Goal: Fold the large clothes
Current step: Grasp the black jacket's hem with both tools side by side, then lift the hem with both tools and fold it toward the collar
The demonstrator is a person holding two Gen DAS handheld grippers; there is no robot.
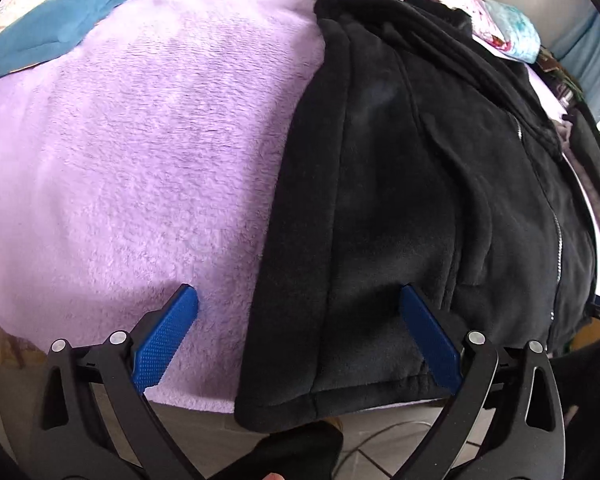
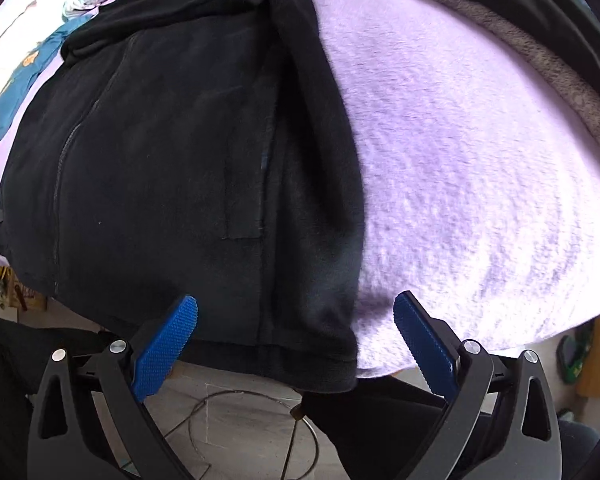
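A black fleece zip jacket lies flat on a lilac fleece blanket, hem toward me, sleeves folded in along its sides. My left gripper is open and empty, straddling the jacket's left hem corner. In the right wrist view the jacket fills the left half, the blanket the right. My right gripper is open and empty, straddling the jacket's right hem corner. The zipper runs up the jacket's middle.
A blue printed cloth lies at the far left of the bed. Patterned pillows sit at the back. A grey fleece and dark cloth lie at the right. The bed edge and tiled floor with a cable are below.
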